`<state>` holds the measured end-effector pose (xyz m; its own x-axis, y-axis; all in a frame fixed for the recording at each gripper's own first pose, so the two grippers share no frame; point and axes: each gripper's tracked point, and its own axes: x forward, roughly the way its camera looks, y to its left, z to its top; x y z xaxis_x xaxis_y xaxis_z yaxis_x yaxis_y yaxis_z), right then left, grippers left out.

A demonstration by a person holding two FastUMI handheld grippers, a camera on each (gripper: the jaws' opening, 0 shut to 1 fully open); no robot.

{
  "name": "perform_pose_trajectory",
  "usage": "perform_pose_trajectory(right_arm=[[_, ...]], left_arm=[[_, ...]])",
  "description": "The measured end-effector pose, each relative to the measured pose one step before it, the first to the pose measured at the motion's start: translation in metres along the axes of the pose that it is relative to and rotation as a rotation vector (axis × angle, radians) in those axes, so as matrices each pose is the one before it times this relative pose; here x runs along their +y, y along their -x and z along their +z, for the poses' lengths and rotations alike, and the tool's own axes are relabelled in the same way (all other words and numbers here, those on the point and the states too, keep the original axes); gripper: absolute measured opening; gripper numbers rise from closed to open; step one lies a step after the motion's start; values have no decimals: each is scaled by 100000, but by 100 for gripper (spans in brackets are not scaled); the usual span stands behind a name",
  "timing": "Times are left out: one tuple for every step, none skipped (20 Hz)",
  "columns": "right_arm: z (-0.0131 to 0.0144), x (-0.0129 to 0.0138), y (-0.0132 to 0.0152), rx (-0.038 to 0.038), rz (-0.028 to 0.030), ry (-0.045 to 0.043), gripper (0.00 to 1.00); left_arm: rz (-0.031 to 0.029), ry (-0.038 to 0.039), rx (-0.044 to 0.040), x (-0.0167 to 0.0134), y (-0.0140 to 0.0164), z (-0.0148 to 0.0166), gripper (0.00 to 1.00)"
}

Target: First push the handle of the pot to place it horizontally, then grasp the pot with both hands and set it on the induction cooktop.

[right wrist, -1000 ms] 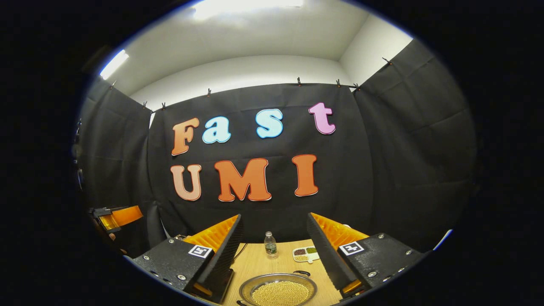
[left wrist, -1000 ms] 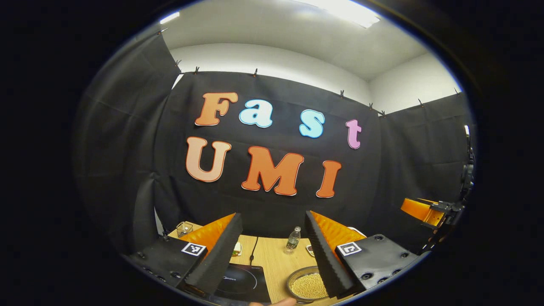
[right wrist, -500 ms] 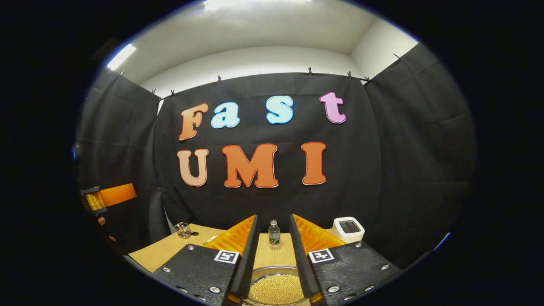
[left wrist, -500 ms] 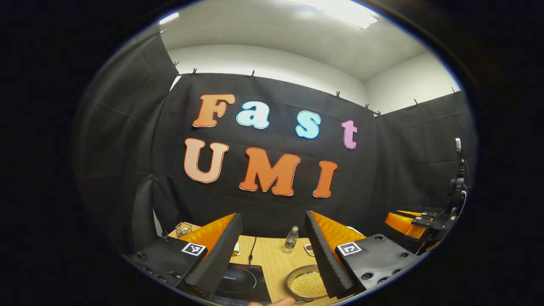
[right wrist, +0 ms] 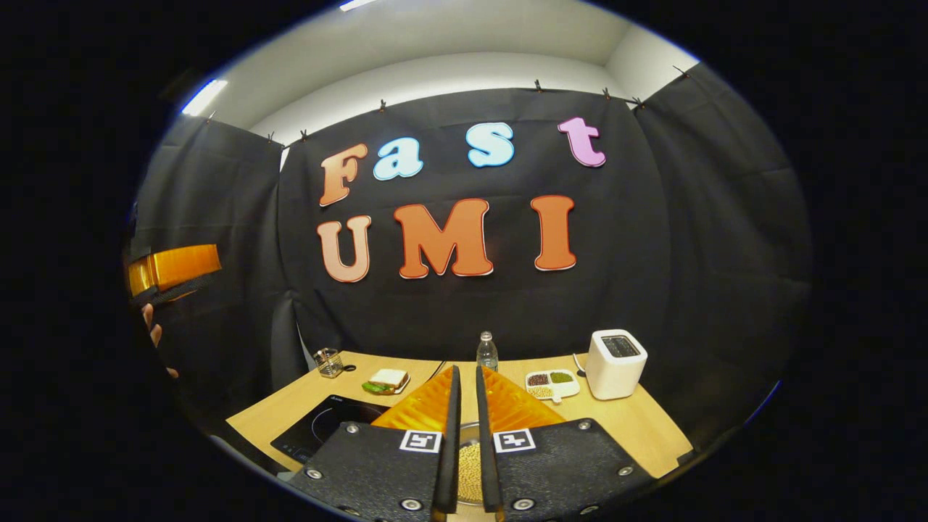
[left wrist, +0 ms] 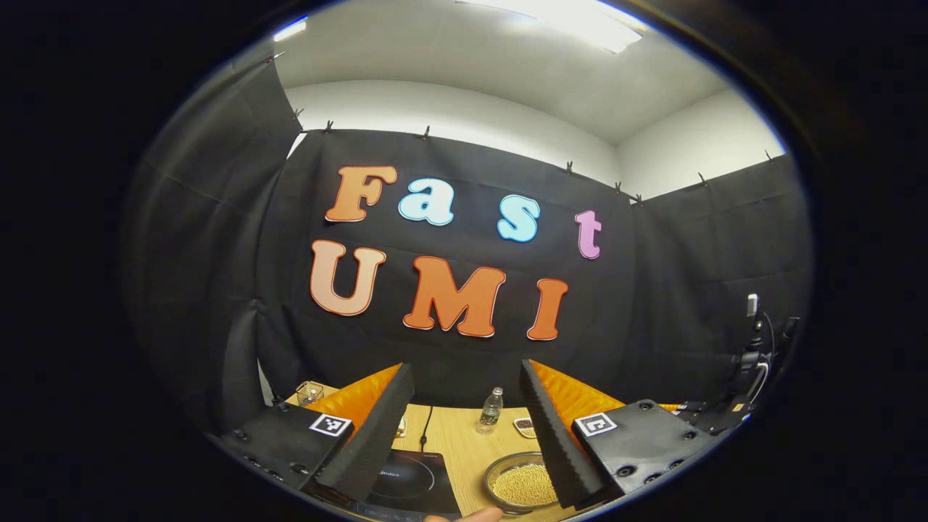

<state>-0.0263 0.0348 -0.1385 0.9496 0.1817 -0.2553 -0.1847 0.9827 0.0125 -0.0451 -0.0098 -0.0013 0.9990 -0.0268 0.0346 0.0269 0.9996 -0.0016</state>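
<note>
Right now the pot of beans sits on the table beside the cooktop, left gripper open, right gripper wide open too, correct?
Not quite. In the right gripper view the right gripper is nearly closed, a narrow slit between its fingers. The pot does sit on the table beside the cooktop, and the left gripper is open.

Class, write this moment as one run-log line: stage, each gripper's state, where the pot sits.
stage: approach, handle not yet pushed | left gripper: open, empty | right gripper: nearly closed, empty | pot: on table right of induction cooktop, holds beans

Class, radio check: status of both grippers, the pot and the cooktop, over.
Left gripper open, high above table. Right gripper nearly shut, nothing gripped, above pot of beans. Pot beside induction cooktop. Handle not visible.
</note>
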Motion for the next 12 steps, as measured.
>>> perform_pose_trajectory(right_arm=[[-860,108,139,1172,265,-684,9],[-759,-28,-45,1008,140,196,7],[-1064,193,123,1070,443,111,5],[-1300,181,141,1838,981,-6,3],[-1453,309,33,2174,1088,-98,0],[-1284,19,132,2115,184,-140,0],[-1397,-220,-83,2048,-823,609,0],[-1365,-74,1,2401,-681,1777,0],[-1728,-10,41,2789,-626,1831,0],[-1435,46,44,2701,24,1042,0],[-1421,166,91,2807,631,343,0],[-1331,135,36,2755,653,-646,0]], left_arm=[[-359,-153,-176,-87,130,33,95],[-382,20,-309,-47,76,32,96],[-491,92,-264,-11,121,11,96],[336,194,-98,91,-57,-25,96],[906,169,185,412,45,-99,96],[508,50,170,213,-84,-129,96],[467,72,261,146,-70,-110,96],[427,16,338,133,17,-213,96],[304,20,279,190,44,-113,96],[189,132,206,102,7,-78,98],[51,207,185,41,50,-62,96],[-115,56,285,9,6,-233,96]])
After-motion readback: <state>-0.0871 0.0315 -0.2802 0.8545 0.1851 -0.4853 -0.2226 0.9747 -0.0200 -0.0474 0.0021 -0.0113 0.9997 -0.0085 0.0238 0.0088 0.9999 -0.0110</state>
